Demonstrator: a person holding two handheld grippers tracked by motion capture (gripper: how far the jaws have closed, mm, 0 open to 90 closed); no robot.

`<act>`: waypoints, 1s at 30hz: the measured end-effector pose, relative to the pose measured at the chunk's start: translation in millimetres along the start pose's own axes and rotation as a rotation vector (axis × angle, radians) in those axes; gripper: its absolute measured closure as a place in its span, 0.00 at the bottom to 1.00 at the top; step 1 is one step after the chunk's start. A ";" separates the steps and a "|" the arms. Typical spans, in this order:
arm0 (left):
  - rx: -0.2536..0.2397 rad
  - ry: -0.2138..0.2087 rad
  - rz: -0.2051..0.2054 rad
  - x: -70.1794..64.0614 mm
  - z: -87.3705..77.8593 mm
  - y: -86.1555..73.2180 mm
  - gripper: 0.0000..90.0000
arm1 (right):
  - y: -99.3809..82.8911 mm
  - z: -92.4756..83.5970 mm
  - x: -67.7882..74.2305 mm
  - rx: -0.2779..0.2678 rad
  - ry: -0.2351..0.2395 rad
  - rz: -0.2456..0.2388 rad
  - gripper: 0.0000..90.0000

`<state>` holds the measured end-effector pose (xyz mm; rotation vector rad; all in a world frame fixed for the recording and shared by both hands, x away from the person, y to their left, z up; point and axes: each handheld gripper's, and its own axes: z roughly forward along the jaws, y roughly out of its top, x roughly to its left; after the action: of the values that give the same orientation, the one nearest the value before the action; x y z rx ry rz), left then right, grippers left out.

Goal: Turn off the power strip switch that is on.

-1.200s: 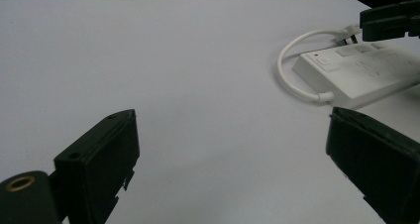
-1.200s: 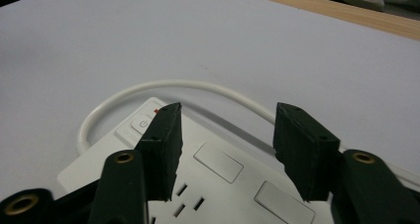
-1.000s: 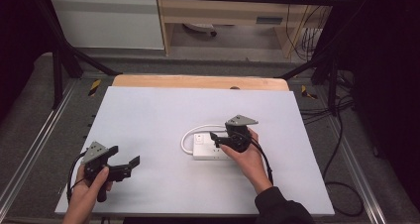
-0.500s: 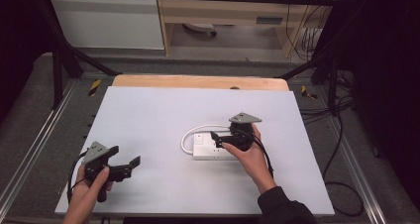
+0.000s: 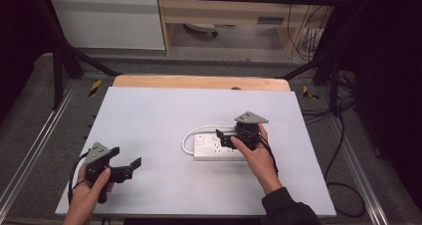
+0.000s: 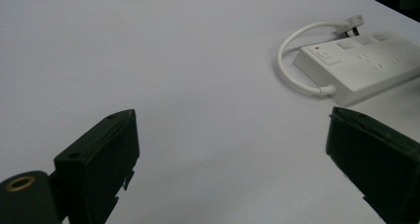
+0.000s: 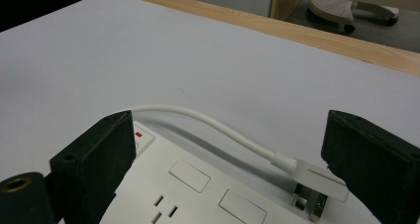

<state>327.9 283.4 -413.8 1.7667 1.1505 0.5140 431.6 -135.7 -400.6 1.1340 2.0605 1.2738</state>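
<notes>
A white-topped table with a pale wooden strip along its far edge carries a white power strip. The strip lies flat, right of the table's centre. Its short white cable loops from the strip's left end round its far side to a flat plug.

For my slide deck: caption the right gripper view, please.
Open right gripper hovers over a white power strip, its plug between the jaws.

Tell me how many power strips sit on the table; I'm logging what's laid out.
1. The white power strip lies right of centre on the table, under the right claw, its cable looped at its left end. The hand covers its right end.
</notes>
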 end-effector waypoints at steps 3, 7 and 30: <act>0.002 0.000 0.002 0.1 0.0 -0.1 0.07 | 0.7 -2.7 -2.4 -0.006 -0.002 0.005 0.08; 0.002 0.001 0.006 -0.3 0.1 -0.1 0.07 | 2.6 -8.5 -6.3 -0.022 -0.011 0.016 0.08; 0.006 -0.003 0.015 -1.1 0.4 -0.5 0.07 | 1.6 -44.1 -33.8 -0.070 -0.023 0.033 0.03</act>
<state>327.5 282.3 -414.3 1.7816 1.1385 0.5176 418.8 -185.7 -380.0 1.1504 1.9723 1.3325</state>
